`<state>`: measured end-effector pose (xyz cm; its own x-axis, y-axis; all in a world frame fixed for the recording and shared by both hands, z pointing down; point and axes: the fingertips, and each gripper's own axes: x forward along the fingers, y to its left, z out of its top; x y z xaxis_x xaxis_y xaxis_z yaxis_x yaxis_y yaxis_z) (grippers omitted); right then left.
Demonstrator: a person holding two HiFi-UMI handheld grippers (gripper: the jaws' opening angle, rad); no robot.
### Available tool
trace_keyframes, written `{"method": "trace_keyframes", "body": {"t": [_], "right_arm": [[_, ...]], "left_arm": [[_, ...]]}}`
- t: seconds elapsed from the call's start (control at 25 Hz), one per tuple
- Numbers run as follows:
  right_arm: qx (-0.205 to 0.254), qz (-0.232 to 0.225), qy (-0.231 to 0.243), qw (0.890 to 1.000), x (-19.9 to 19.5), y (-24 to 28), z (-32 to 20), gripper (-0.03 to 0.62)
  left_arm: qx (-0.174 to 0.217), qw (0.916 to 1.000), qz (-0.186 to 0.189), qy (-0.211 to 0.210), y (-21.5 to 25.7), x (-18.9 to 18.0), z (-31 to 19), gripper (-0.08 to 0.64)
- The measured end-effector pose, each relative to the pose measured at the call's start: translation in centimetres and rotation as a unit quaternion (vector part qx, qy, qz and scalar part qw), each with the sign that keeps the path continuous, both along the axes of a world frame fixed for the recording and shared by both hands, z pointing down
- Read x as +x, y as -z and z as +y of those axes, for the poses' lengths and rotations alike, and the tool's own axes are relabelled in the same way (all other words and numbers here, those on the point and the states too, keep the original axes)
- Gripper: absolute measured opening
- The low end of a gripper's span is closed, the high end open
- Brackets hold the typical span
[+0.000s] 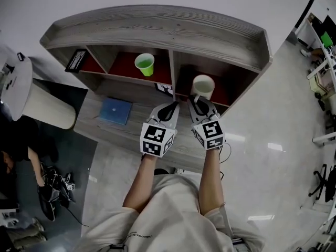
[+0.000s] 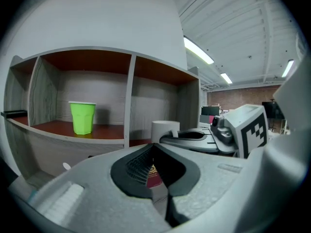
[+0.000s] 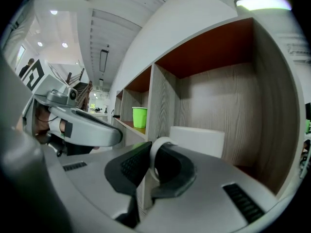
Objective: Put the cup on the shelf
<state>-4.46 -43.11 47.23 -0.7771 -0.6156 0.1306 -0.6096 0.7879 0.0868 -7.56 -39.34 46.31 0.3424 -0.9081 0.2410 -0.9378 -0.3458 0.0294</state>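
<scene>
The right gripper (image 3: pixel 153 166) is clamped on the looped handle (image 3: pixel 154 154) of a white ceramic mug (image 1: pixel 202 86); the loop stands upright between its dark pads. The mug is inside the right-hand compartment of the grey wood-grain shelf unit (image 1: pixel 157 28), which has a red-brown lining. Whether its base rests on the compartment floor cannot be made out.

The left gripper (image 2: pixel 155 171) sits just beside the right one, in front of the shelf unit's dividing wall, with its jaws drawn together and nothing held between them.

A bright green plastic cup (image 1: pixel 144 64) stands upright in the shelf unit's middle compartment, well apart from the mug. A flat blue square object (image 1: pixel 115 111) lies on the grey wooden surface in front of the shelf unit, towards its left end.
</scene>
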Motion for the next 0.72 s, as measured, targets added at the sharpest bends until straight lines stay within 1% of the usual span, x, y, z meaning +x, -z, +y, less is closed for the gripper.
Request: {"method": "trace_keyframes", "body": {"t": [0.12, 0.28, 0.56, 0.72], "right_arm": [[-0.004, -0.006, 0.001, 1.000, 0.1, -0.4, -0.9, 0.021], [-0.011, -0.016, 0.008, 1.000, 0.4, -0.4, -2.2, 0.021], [-0.049, -0.044, 0.014, 0.998, 0.5, -0.9, -3.7, 0.020], [-0.070, -0.063, -0.007, 0.995, 1.0, -0.8, -5.0, 0.020]], "left_arm": [[-0.002, 0.9999, -0.011, 0.001, -0.2, 0.1, -0.6, 0.011], [-0.001, 0.9999, -0.015, 0.001, 0.0, 0.6, -1.1, 0.011], [-0.009, 0.9997, -0.020, 0.013, -0.5, 0.5, -2.1, 0.011], [-0.014, 0.9994, -0.029, 0.012, -0.9, 0.8, -2.4, 0.011]]}}
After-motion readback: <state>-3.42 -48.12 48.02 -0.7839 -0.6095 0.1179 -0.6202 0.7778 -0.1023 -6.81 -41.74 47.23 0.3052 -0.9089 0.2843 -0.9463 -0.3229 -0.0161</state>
